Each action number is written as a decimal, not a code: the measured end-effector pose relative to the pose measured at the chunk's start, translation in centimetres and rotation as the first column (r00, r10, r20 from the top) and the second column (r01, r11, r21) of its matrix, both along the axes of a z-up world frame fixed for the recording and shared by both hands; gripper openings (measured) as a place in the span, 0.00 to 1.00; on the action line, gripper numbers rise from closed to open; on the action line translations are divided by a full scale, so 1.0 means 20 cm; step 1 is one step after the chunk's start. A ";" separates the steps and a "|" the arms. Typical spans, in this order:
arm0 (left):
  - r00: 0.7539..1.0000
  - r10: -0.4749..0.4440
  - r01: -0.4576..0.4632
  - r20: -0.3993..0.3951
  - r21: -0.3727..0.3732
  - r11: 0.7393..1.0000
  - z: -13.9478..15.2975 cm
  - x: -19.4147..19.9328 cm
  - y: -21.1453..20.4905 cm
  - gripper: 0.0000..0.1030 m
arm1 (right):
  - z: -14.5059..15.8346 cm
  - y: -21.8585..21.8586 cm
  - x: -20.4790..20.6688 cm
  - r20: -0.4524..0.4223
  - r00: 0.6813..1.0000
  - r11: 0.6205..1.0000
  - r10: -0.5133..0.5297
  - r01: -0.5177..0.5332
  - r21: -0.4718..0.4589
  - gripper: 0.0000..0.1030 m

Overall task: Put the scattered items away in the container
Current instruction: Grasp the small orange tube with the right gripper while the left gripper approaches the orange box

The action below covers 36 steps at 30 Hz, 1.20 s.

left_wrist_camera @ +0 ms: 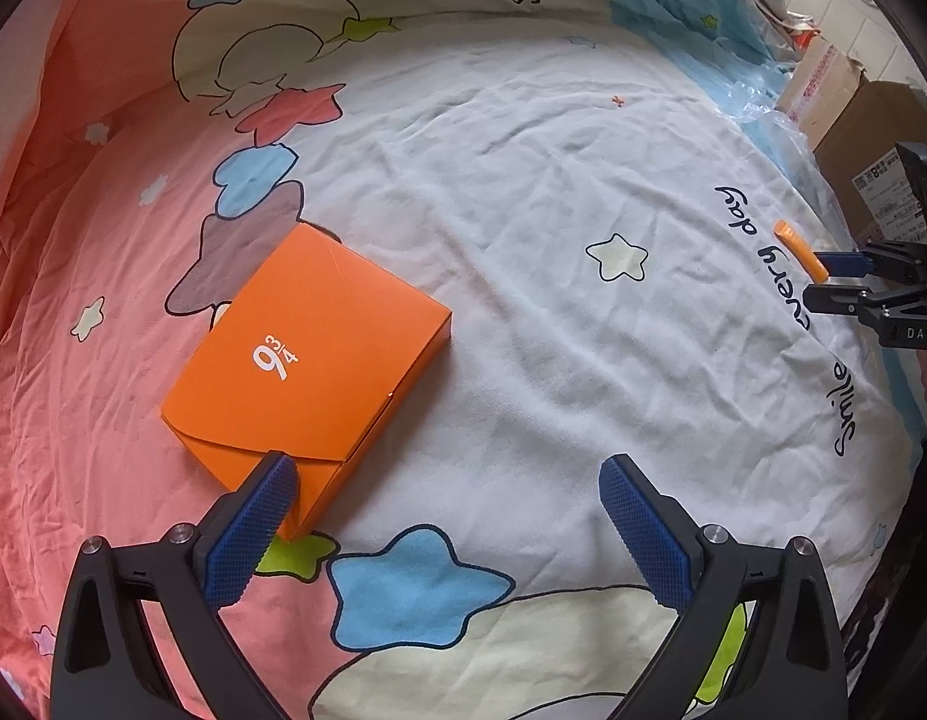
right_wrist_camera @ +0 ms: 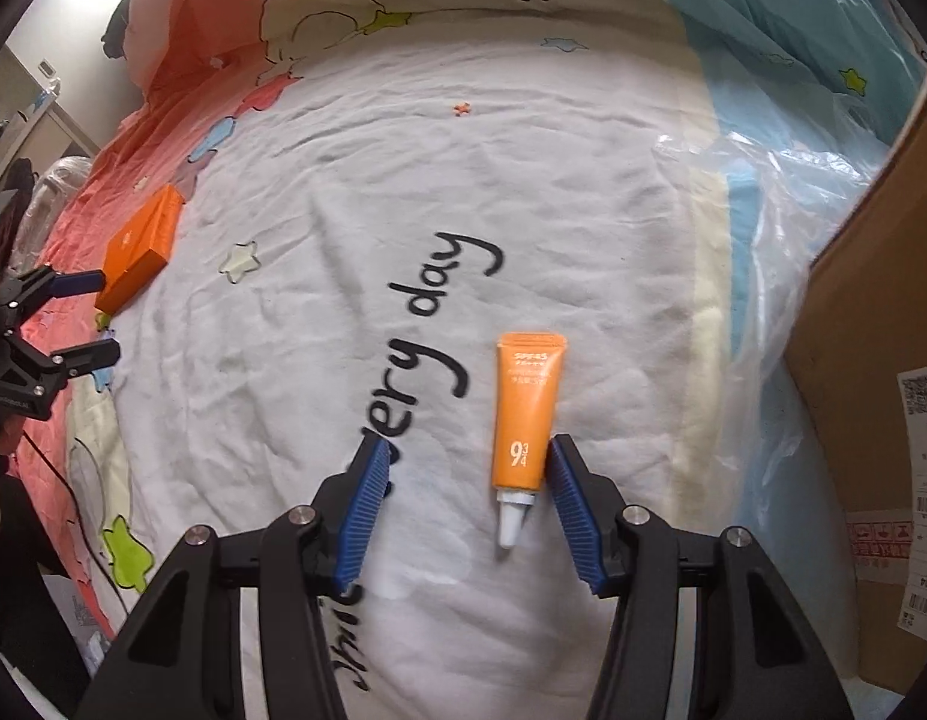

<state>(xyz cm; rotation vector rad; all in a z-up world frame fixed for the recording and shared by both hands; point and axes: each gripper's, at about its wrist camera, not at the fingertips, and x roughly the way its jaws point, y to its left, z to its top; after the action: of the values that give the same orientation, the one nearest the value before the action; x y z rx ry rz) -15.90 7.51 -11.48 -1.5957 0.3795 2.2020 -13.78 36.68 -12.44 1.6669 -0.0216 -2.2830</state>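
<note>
Right now my right tool stands wide open and empty around the orange tube on the bed; its long axis runs along my fingers, hard against the right one. My left tool, open and empty, is at the orange box.

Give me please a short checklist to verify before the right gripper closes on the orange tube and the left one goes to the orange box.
1. Right gripper jaws open: ok.
2. Orange tube between the jaws: ok, but off-centre, lying against the right-hand pad, far from the other pad.
3. Tube lies free on the bedsheet, nothing on top of it: ok.
4. Left gripper jaws open: ok.
5. Orange box lined up between the left jaws: not ok, only its near corner is at the left-hand pad.
6. Box open to receive the tube: not ok, its flap looks shut.
</note>
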 end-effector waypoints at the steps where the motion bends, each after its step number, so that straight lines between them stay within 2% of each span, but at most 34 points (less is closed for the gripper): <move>1: 1.000 0.000 0.000 0.000 0.003 1.000 0.00 0.00 0.00 0.99 | 0.00 -0.04 0.00 0.003 1.000 1.000 0.019 -0.019 -0.009 0.50; 8: 1.000 -0.013 0.013 -0.004 0.009 1.000 0.00 0.02 0.00 0.99 | -0.01 -0.32 0.02 0.007 0.993 0.992 0.122 -0.122 -0.042 0.50; 12: 1.000 -0.021 0.021 -0.003 0.015 1.000 0.00 0.03 -0.03 0.99 | -0.02 -0.40 0.00 -0.007 0.993 0.993 0.117 -0.117 -0.022 0.50; 17: 1.000 0.003 -0.003 0.001 0.020 1.000 0.01 0.01 -0.07 0.99 | -0.01 -0.30 0.01 0.002 0.998 0.998 0.058 -0.058 0.005 0.50; 23: 1.000 0.011 -0.011 0.009 0.002 1.000 0.01 0.02 -0.10 0.99 | -0.02 -0.10 0.04 0.021 0.997 0.997 -0.073 0.073 0.012 0.50; 27: 1.000 -0.010 0.011 0.027 -0.025 1.000 -0.01 0.04 -0.10 0.99 | -0.03 -0.05 0.03 0.018 0.993 0.990 -0.113 0.111 0.091 0.50; 32: 0.999 0.004 -0.003 0.043 -0.022 1.000 -0.04 0.03 -0.13 0.99 | -0.01 -0.01 -0.06 0.001 0.982 0.981 -0.189 0.189 0.053 0.50; 35: 0.999 0.005 -0.004 0.051 -0.015 1.000 -0.05 0.03 -0.14 0.99 | -0.03 -0.06 -0.13 -0.018 0.985 0.980 -0.172 0.173 0.098 0.52; 36: 0.999 0.004 -0.003 0.053 -0.013 1.000 -0.05 0.02 -0.14 0.99 | -0.03 -0.09 -0.15 -0.026 0.988 0.984 -0.153 0.155 0.085 0.52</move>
<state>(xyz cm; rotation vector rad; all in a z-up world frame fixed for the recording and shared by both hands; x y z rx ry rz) -15.42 4.76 -12.51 -1.6586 0.3758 2.1596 -16.79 34.94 -12.95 1.7415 -0.0491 -2.4459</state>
